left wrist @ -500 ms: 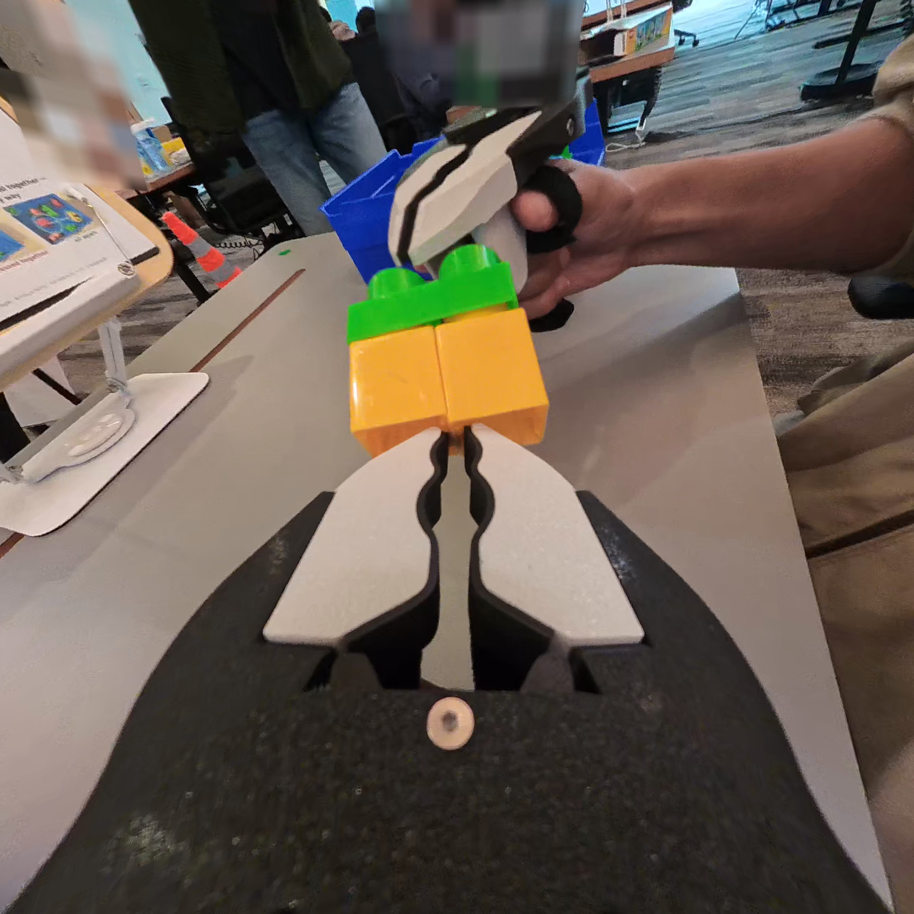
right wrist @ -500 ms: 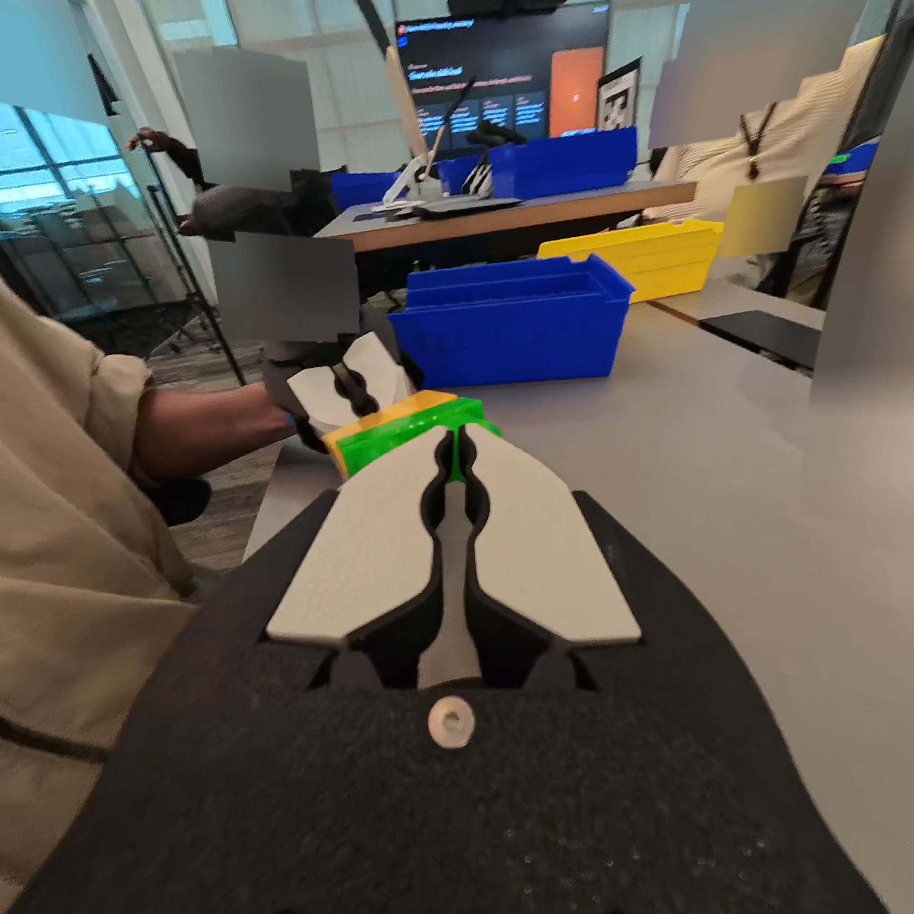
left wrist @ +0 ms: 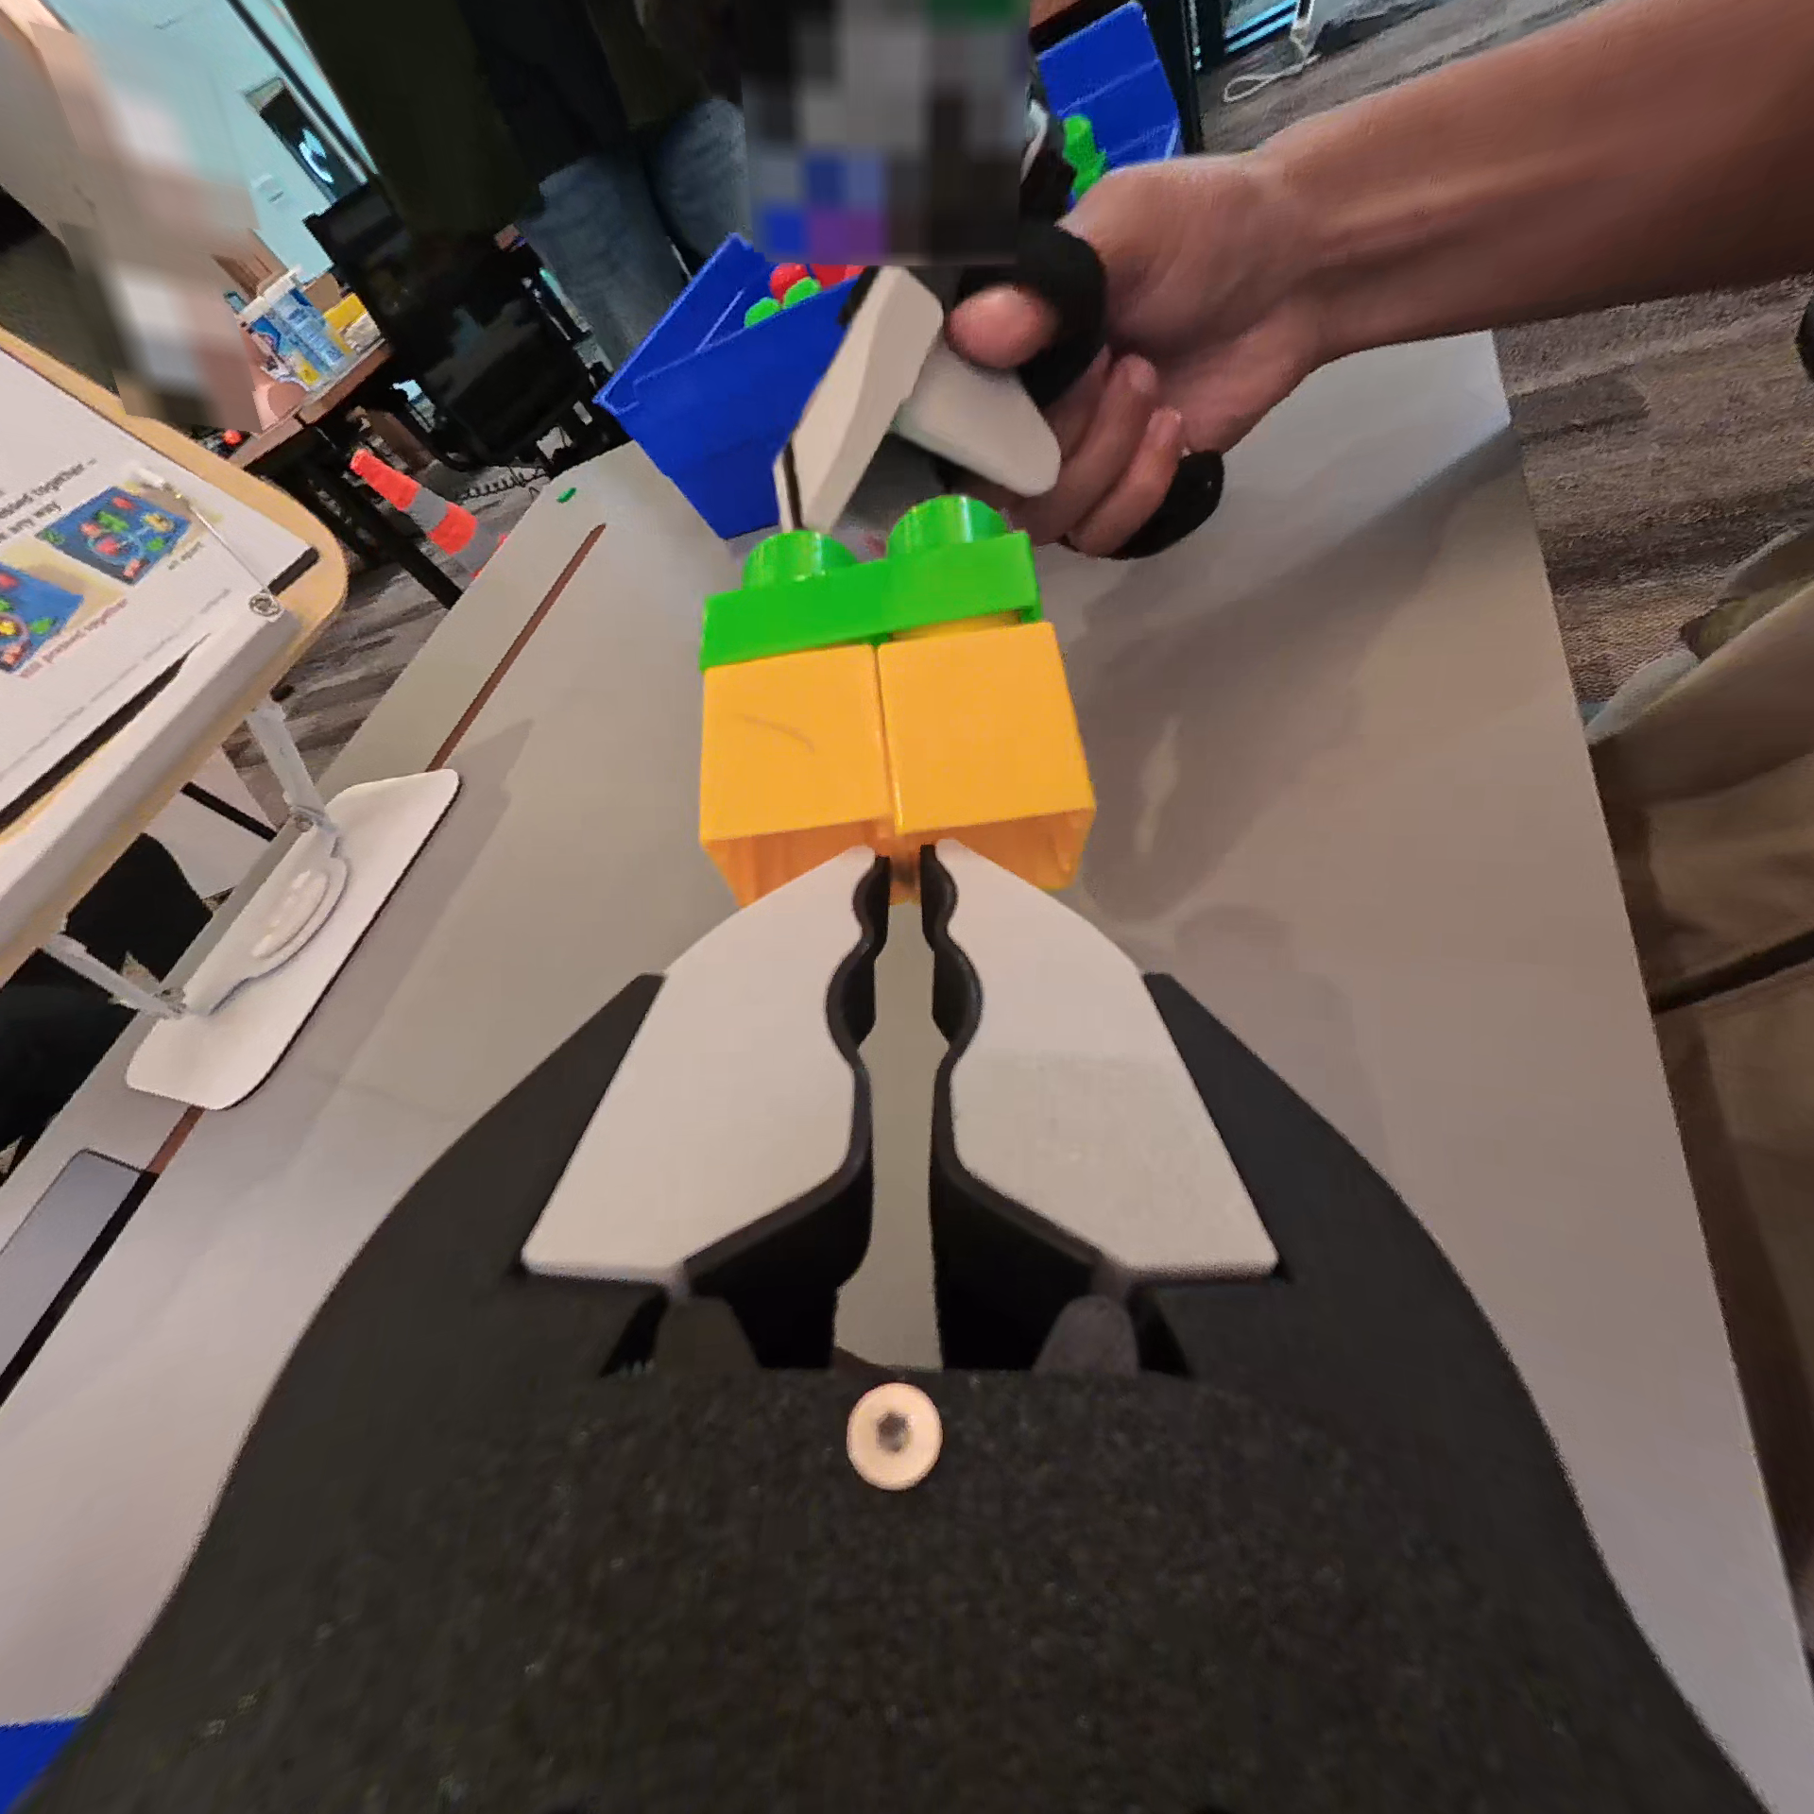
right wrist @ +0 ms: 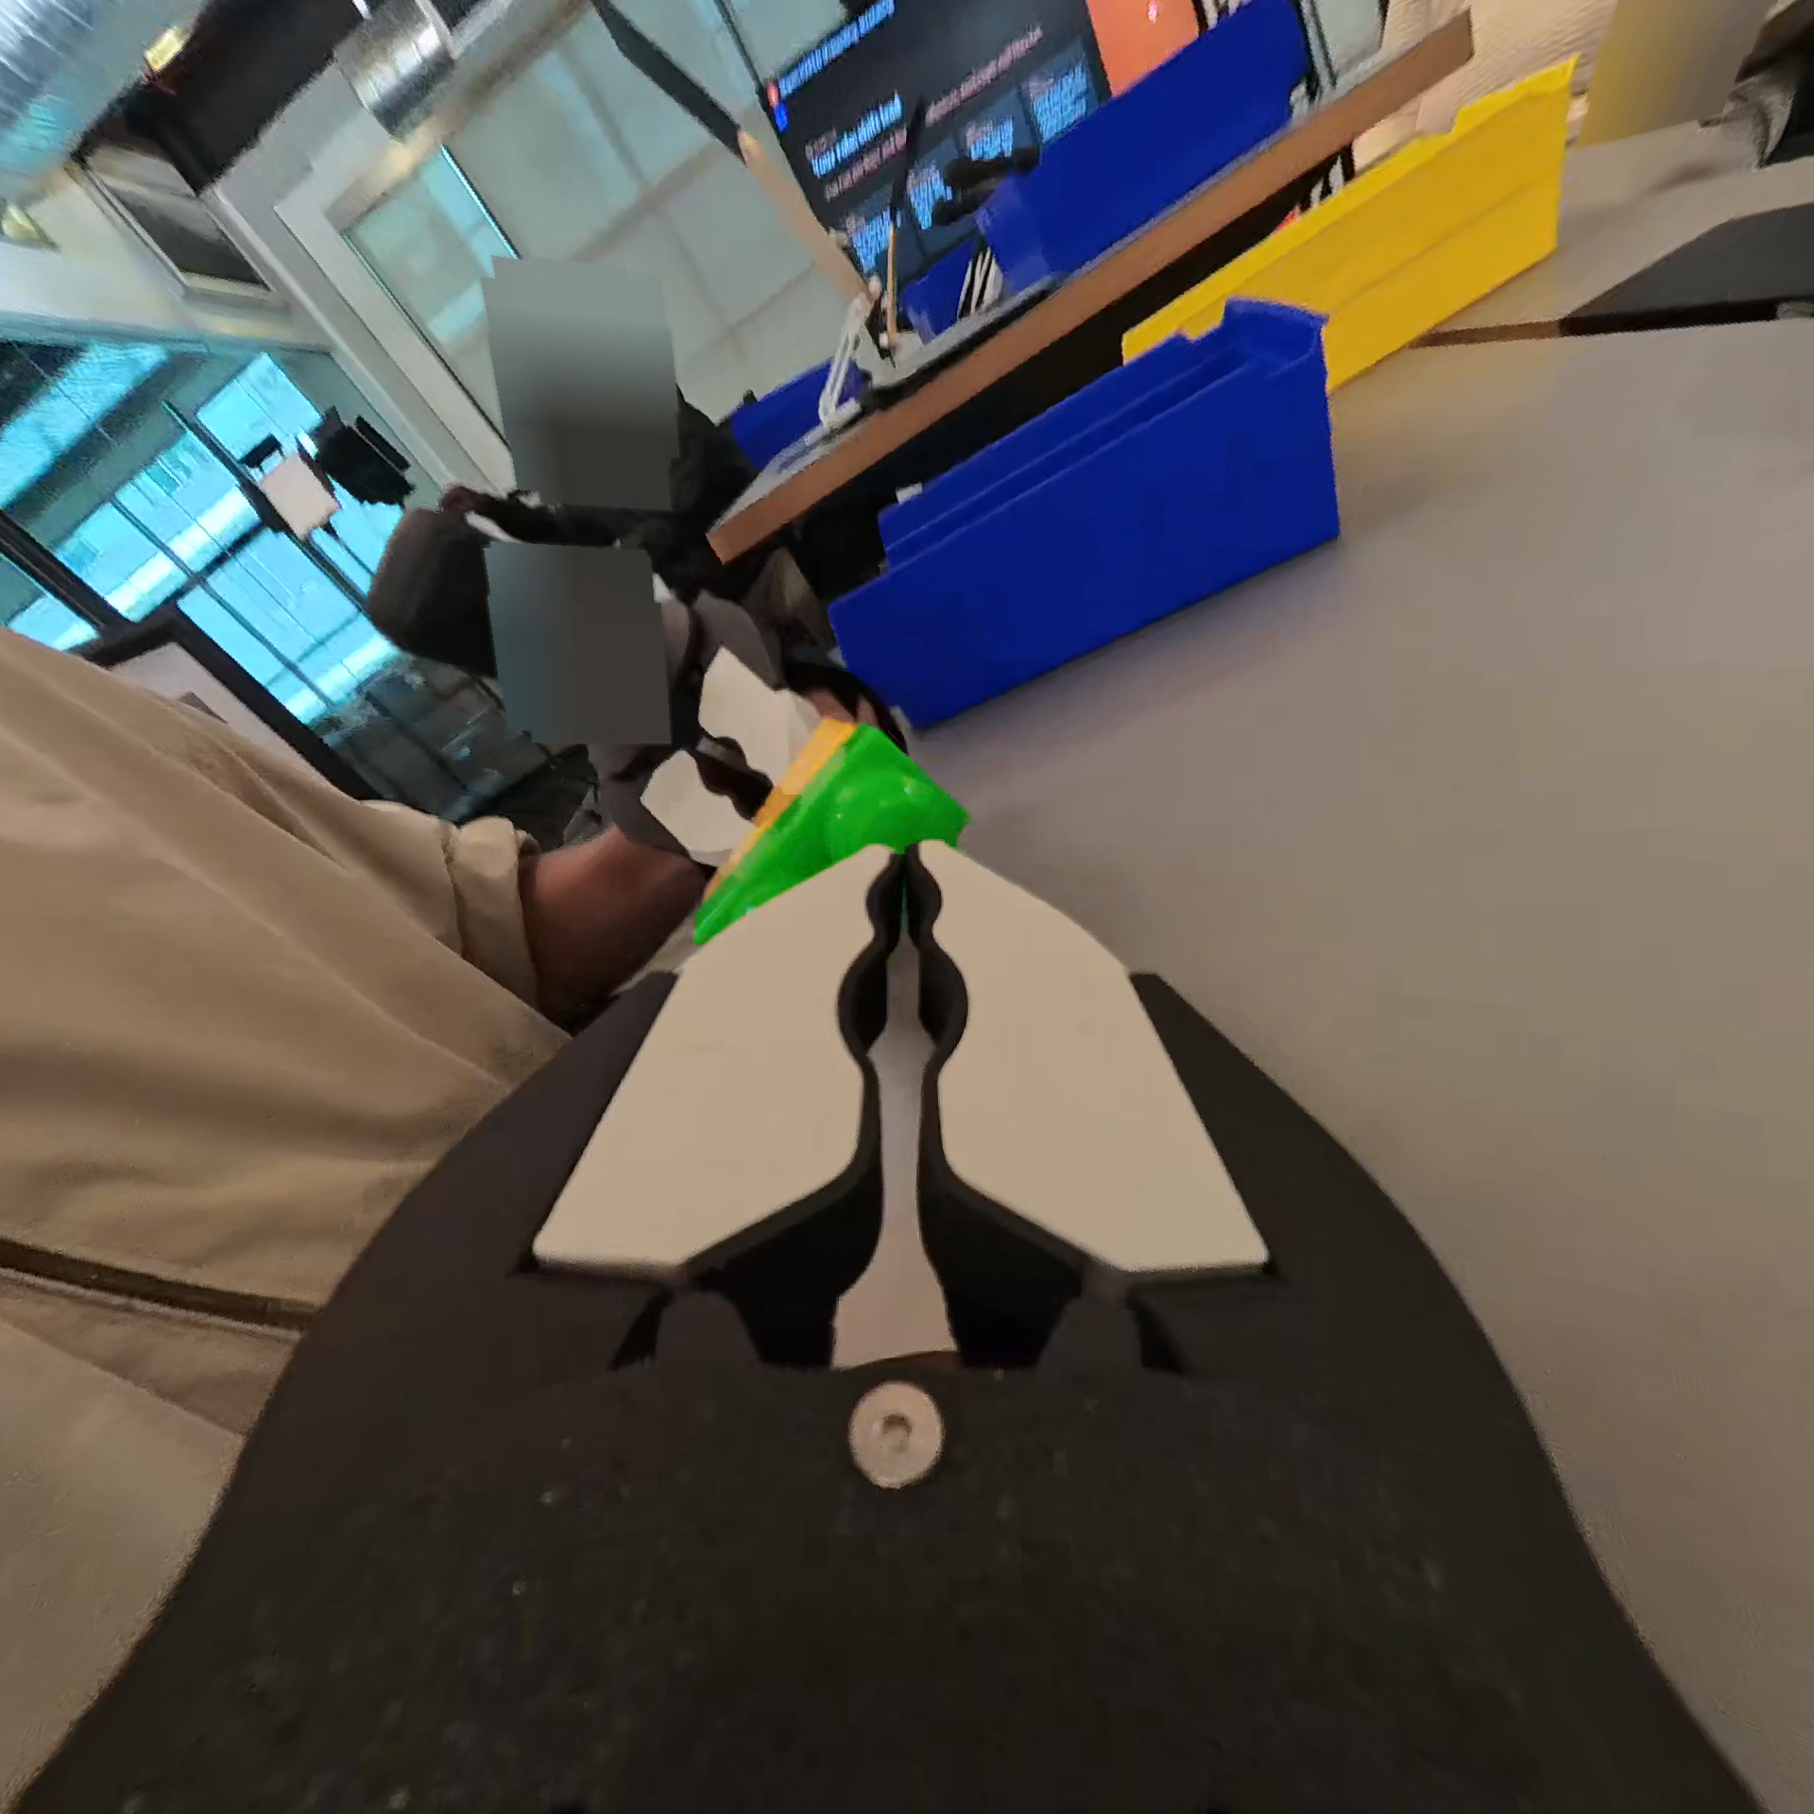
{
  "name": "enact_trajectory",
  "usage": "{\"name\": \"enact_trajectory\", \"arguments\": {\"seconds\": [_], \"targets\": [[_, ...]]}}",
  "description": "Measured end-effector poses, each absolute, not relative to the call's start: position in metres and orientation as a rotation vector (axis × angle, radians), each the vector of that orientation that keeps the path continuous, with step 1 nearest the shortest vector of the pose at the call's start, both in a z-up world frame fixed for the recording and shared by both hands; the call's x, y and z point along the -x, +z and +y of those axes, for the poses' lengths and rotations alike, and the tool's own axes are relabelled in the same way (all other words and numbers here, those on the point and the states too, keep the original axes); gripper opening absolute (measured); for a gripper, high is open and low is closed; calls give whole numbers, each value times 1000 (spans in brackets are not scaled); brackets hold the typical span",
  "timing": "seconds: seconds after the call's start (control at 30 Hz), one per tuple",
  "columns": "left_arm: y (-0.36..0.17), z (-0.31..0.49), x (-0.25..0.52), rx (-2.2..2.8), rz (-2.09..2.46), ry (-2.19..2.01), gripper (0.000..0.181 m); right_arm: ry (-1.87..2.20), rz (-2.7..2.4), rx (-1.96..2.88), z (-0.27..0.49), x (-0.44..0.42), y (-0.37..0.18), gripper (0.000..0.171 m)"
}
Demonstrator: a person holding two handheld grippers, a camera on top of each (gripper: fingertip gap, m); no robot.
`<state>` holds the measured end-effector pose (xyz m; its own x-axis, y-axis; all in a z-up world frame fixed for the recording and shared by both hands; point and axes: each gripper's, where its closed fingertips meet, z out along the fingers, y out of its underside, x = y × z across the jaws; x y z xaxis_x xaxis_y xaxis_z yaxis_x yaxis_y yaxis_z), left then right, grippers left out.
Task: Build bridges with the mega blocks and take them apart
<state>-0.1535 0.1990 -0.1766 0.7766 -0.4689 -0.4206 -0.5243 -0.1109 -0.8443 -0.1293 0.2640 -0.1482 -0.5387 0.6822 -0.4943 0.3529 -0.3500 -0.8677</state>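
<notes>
left gripper (left wrist: 903, 864) pinched on yellow blocks (left wrist: 888, 751); right gripper (right wrist: 905, 864) nearly closed at green block (right wrist: 834, 834), grip unclear, above grey table (left wrist: 1325, 785).

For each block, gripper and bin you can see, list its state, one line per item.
green block: sits on both yellow blocks, lifted at its right end
yellow blocks: side by side, gripped from below
left gripper: shut on yellow blocks
right gripper: shut on green block
blue bin: holds blocks
</notes>
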Motion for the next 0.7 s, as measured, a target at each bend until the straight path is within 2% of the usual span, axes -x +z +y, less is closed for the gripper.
{"name": "enact_trajectory", "arguments": {"seconds": [0.7], "targets": [[-189, 195, 149, 1772, 836, -74, 5, 1904, -1743, 1298, 253, 138, -159, 0]]}}
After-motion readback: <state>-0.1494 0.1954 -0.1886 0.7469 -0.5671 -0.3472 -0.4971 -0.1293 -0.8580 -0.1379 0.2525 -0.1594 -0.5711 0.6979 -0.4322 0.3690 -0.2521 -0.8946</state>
